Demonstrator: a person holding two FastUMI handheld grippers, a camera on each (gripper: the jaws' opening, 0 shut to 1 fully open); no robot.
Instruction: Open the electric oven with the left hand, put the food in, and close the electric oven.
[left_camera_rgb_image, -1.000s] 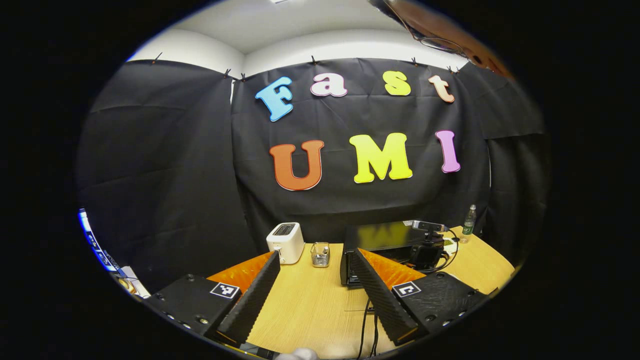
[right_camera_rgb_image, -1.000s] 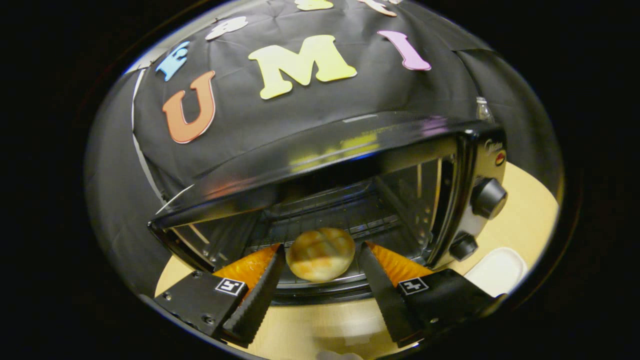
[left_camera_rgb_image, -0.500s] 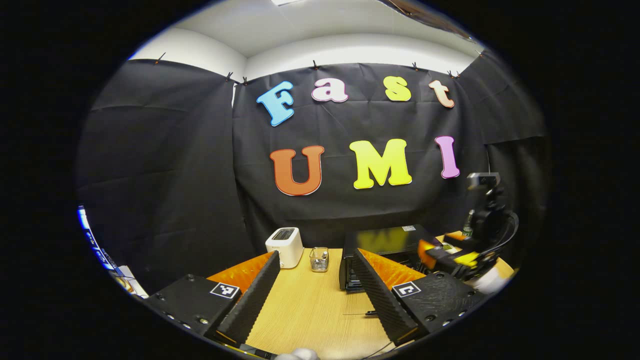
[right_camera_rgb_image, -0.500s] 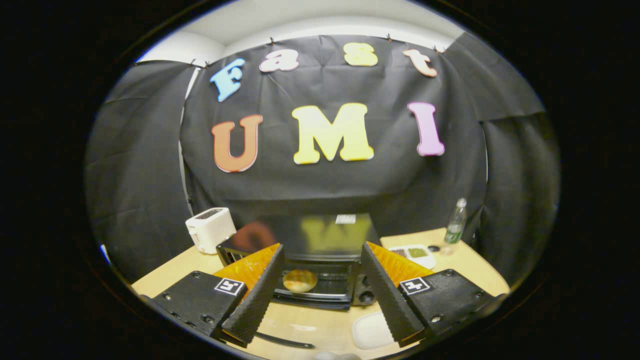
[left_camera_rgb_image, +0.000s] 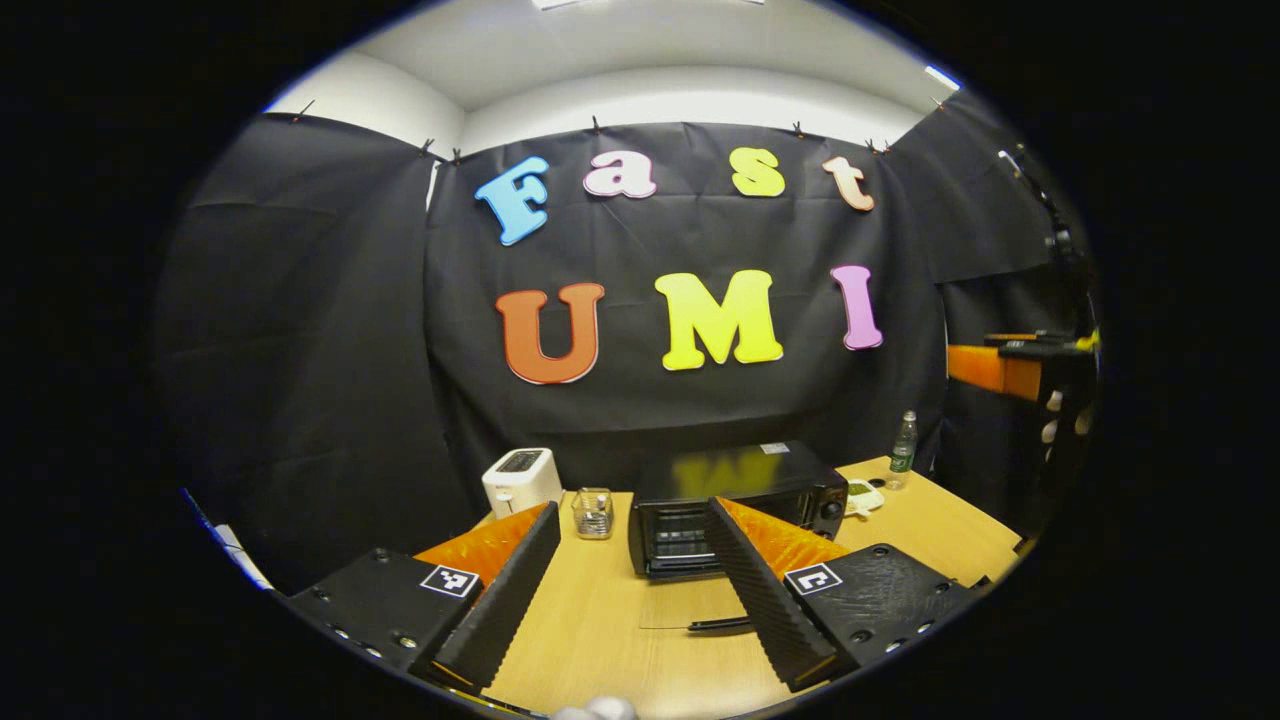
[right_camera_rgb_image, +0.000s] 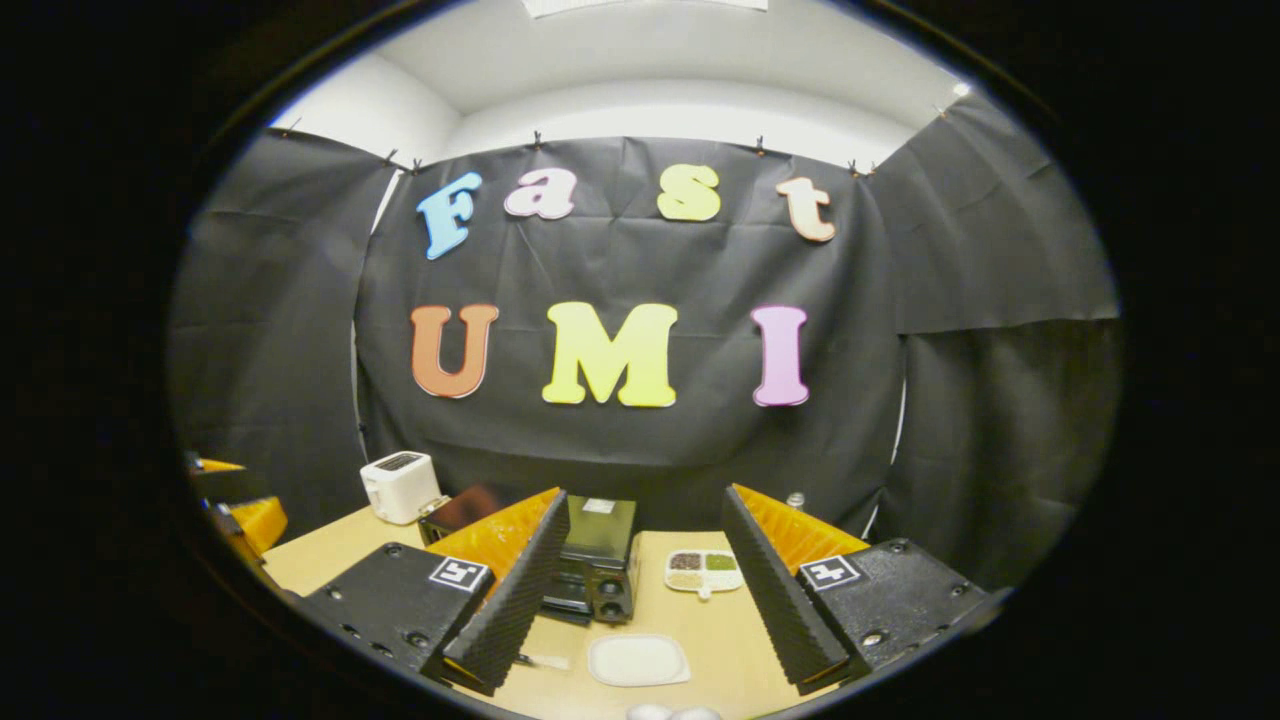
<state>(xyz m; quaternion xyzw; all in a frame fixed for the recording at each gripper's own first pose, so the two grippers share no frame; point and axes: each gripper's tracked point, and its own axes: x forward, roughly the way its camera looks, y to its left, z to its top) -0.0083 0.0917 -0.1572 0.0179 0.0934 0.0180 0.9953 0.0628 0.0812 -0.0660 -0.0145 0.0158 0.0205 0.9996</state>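
The black electric oven (left_camera_rgb_image: 735, 490) stands on the wooden table (left_camera_rgb_image: 600, 620) with its glass door folded down flat; the door handle (left_camera_rgb_image: 715, 624) lies toward me. The wire rack (left_camera_rgb_image: 680, 530) shows inside, too small and dark to tell what lies on it. My left gripper (left_camera_rgb_image: 630, 508) is open and empty, held back from the oven's front. My right gripper (right_camera_rgb_image: 644, 494) is also open and empty, high and well back from the oven (right_camera_rgb_image: 600, 560), whose left part is hidden by a finger. The right gripper (left_camera_rgb_image: 1010, 370), with a hand, hangs at the right edge of the left gripper view.
A white toaster (left_camera_rgb_image: 520, 480) and a small glass holder (left_camera_rgb_image: 592, 512) stand left of the oven. Right of it are a compartment dish (right_camera_rgb_image: 703, 570) and a bottle (left_camera_rgb_image: 903, 440). A white plate (right_camera_rgb_image: 638, 660) lies on the table near the right gripper.
The right gripper has drawn back and up from the oven mouth, leaving the round bun on the rack. The left gripper has turned so the oven sits nearer its centre.
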